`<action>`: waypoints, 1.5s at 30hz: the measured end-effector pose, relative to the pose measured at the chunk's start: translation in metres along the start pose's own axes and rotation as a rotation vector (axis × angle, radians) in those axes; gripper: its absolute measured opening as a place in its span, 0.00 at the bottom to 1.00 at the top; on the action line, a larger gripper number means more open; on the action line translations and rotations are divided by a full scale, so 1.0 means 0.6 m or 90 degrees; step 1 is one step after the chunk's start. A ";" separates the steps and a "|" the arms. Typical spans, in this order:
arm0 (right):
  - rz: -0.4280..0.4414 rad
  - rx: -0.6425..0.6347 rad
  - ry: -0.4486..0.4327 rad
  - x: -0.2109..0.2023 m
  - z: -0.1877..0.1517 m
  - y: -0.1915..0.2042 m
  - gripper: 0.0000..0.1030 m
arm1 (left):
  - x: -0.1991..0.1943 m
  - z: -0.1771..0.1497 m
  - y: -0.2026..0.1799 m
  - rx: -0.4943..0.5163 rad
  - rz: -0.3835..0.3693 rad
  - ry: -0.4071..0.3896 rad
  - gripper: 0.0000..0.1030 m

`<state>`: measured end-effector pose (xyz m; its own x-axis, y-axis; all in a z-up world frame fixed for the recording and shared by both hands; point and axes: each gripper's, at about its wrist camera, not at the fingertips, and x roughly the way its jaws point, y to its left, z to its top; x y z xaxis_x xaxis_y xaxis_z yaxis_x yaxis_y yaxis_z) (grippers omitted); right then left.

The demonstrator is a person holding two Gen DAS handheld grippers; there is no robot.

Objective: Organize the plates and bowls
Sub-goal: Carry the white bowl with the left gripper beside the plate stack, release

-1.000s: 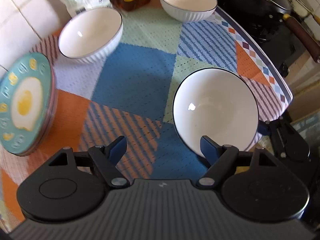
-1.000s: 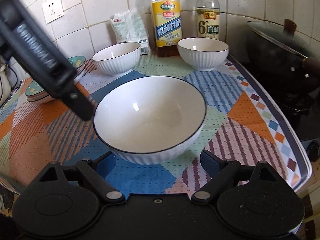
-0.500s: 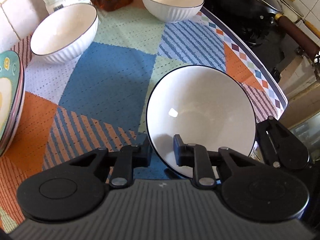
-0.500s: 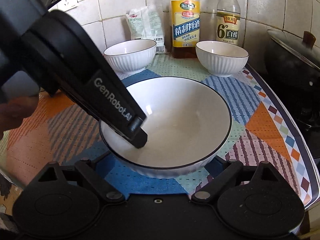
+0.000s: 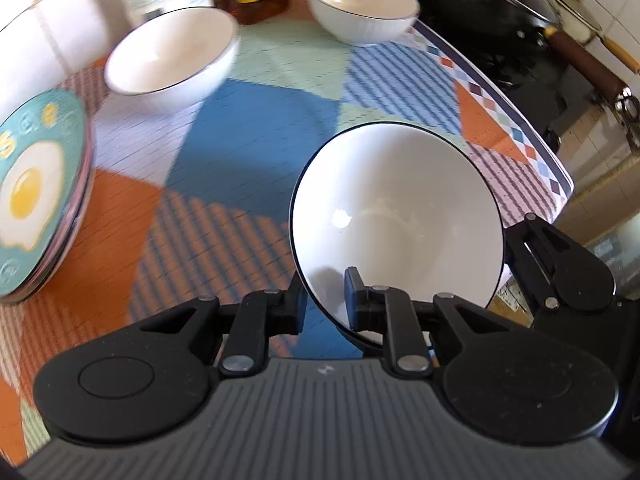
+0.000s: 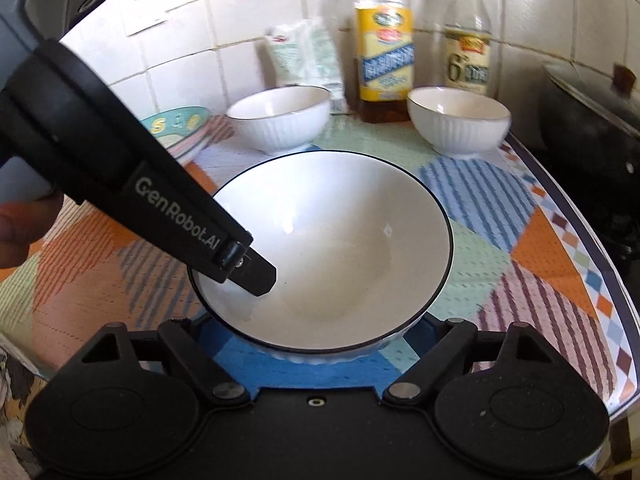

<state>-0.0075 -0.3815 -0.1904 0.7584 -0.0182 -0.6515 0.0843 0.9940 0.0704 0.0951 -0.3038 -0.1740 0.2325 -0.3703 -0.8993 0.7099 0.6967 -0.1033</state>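
Note:
A large white bowl with a dark rim (image 5: 400,216) (image 6: 332,248) is near the table's front edge, tilted up in the left wrist view. My left gripper (image 5: 325,306) is shut on its near-left rim, one finger inside and one outside; it also shows in the right wrist view (image 6: 256,276). My right gripper (image 6: 320,336) is open, its fingers on either side of the bowl's near wall. Two smaller white ribbed bowls (image 5: 172,56) (image 5: 362,6) stand at the back. A stack of teal fried-egg plates (image 5: 36,200) lies at the left.
A patchwork cloth (image 5: 248,148) covers the table. An oil bottle (image 6: 384,60), a vinegar bottle (image 6: 468,48) and a white packet (image 6: 308,56) stand against the tiled wall. A black wok with lid (image 6: 596,120) sits on the stove to the right.
My left gripper went from open beside the big bowl to shut on its rim, and now the bowl is tilted and lifted slightly. My right gripper stayed open around it.

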 end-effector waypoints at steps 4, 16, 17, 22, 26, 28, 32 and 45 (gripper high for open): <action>0.029 -0.037 0.002 0.005 0.011 0.028 0.88 | -0.016 -0.014 0.038 -0.050 0.004 0.005 0.17; 0.101 -0.145 0.013 0.050 0.042 0.118 0.88 | -0.039 -0.072 0.150 -0.192 0.011 -0.032 0.17; 0.105 -0.153 0.015 0.056 0.044 0.124 0.88 | -0.039 -0.076 0.158 -0.198 0.015 -0.030 0.17; 0.121 -0.185 0.028 0.092 0.052 0.148 0.87 | -0.024 -0.086 0.187 -0.224 0.029 -0.012 0.17; 0.121 -0.187 0.039 0.102 0.048 0.160 0.87 | -0.020 -0.089 0.200 -0.255 0.015 -0.006 0.17; 0.119 -0.185 0.046 0.101 0.050 0.158 0.87 | -0.020 -0.086 0.199 -0.258 0.017 0.007 0.18; 0.099 -0.173 0.073 0.088 0.049 0.145 0.87 | -0.034 -0.079 0.189 -0.234 0.030 0.025 0.20; 0.063 -0.044 0.001 -0.031 0.064 0.078 0.87 | -0.126 -0.068 0.215 -0.225 0.009 -0.019 0.21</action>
<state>0.0073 -0.3386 -0.1458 0.7595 0.0805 -0.6455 -0.0358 0.9960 0.0821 0.1420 -0.1611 -0.1365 0.2645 -0.3733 -0.8892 0.4342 0.8694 -0.2358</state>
